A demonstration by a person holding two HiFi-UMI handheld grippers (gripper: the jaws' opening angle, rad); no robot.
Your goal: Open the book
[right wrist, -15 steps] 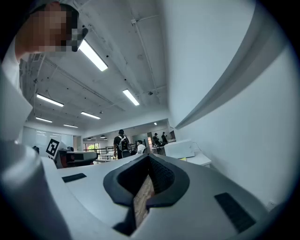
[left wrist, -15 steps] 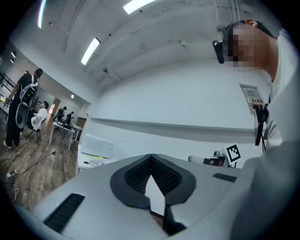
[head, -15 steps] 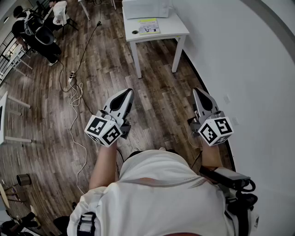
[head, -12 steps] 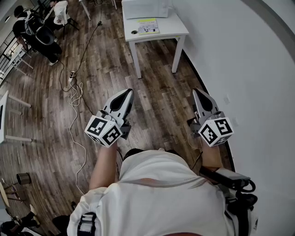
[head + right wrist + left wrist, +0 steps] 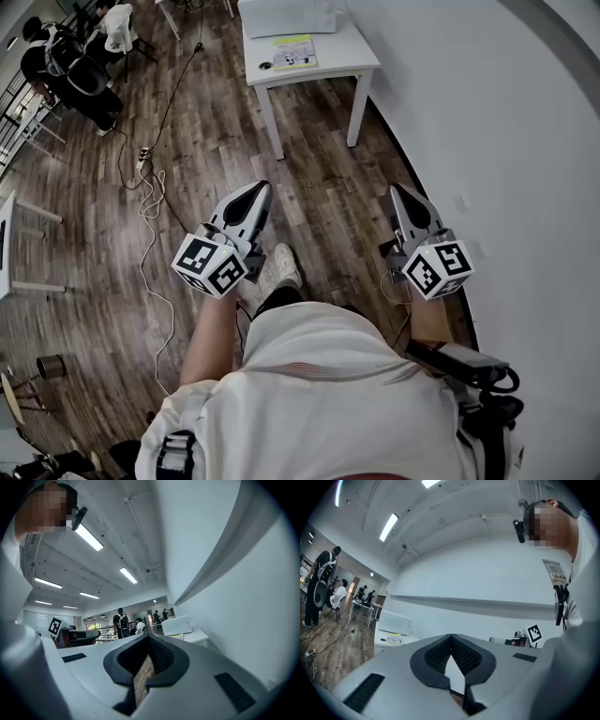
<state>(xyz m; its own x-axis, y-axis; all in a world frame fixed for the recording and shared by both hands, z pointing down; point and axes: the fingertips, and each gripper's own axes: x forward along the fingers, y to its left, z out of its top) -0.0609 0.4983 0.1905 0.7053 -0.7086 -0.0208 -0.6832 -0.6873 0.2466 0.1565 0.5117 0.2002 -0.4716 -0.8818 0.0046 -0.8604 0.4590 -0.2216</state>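
Left gripper (image 5: 256, 190) and right gripper (image 5: 402, 192) are held level, jaws pressed together, empty; what may be the book (image 5: 293, 52) lies well ahead on a white table (image 5: 361, 58); closed jaws could merely shove it.

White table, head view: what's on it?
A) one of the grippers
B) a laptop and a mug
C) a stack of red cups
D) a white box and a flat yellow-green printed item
D: the white table carries a white box at its back and a flat yellow-green printed item in front of it; no laptop, cups or gripper is on it.
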